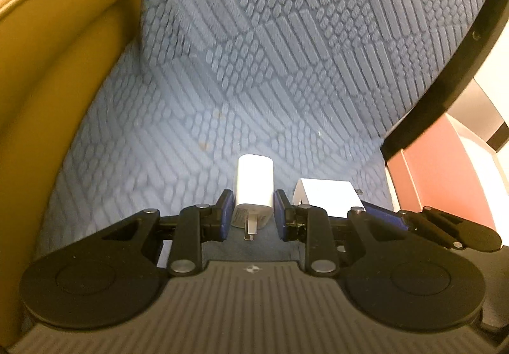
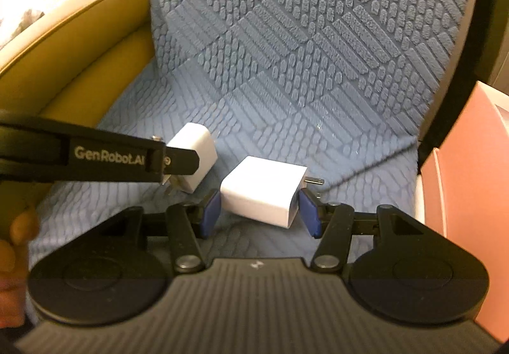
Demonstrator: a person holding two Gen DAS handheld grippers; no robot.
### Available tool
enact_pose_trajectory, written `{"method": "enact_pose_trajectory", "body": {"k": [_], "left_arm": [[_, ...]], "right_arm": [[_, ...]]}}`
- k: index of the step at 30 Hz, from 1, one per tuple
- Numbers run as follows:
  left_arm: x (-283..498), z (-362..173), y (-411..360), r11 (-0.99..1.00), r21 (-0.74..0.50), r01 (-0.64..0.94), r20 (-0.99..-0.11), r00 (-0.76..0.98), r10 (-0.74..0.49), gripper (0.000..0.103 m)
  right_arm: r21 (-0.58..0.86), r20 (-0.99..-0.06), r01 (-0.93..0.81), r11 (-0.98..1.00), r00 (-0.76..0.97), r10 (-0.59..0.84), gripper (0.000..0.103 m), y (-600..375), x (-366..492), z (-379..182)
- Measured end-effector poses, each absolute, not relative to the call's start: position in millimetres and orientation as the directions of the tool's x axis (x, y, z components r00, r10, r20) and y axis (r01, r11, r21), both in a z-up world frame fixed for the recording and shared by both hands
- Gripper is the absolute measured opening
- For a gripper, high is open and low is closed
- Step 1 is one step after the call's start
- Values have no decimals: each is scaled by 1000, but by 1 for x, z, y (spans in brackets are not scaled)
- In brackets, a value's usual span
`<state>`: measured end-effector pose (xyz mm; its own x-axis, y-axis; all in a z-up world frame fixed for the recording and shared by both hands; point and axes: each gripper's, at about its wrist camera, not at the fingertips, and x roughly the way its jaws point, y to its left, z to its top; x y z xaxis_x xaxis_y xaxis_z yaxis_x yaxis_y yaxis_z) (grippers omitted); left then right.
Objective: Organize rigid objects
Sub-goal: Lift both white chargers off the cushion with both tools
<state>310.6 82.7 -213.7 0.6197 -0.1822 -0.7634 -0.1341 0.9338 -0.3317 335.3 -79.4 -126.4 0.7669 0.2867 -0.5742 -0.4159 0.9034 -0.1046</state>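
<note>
While both grippers are working low over a blue textured mat [image 1: 241,74], each one is framing its own white charger. In the left wrist view, the left gripper [image 1: 250,216] is bracketing a slim white charger [image 1: 254,183] between its blue pads [image 1: 224,214]; the pads are sitting just beside the charger's two sides near its plug end, and whether they are actually pressing on it cannot be told. The charger is lying on the mat with its rounded end pointing away from the camera and its metal prong [image 1: 249,230] pointing back toward the gripper body.

Just to the right of it in that view, a wider white charger [image 1: 327,196] is lying on the mat, with the right gripper's blue pad showing beside it. In the right wrist view, the right gripper [image 2: 259,212] is holding its fingers apart on either side of that wider white charger [image 2: 264,194], which is resting tilted between the blue pads [image 2: 210,210], its prongs [image 2: 313,181] sticking out to the right. The pads are sitting close to its two sides, with a small gap showing at the right one.

The left gripper's black finger arm [image 2: 95,156], printed with white lettering, is crossing the left of this view and covering part of the slim charger [image 2: 197,147]. A tan curved edge [image 1: 47,83] is bordering the mat on the left, and a pink surface [image 2: 470,188] is lying to the right.
</note>
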Motion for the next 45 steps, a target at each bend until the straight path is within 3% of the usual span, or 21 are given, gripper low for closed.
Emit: {"method": "enact_pose_trajectory", "body": {"k": [9,29,45], "left_arm": [[271,-210,67,941,-320,-106,-766,613,-191,32],[208,-207,39,930,-356,-90,-779,579,-243,31],[217,-217,36,925,-370,-83,-788,555,-266,42]], "right_arm": [[-120,-587,-415,902,762,273,56,-92,292,-131],[-8,-665,-319,948,709,233,56,-133,233,-150],[17,-670,-278,960,710,217,62,-131,247,-153]]}}
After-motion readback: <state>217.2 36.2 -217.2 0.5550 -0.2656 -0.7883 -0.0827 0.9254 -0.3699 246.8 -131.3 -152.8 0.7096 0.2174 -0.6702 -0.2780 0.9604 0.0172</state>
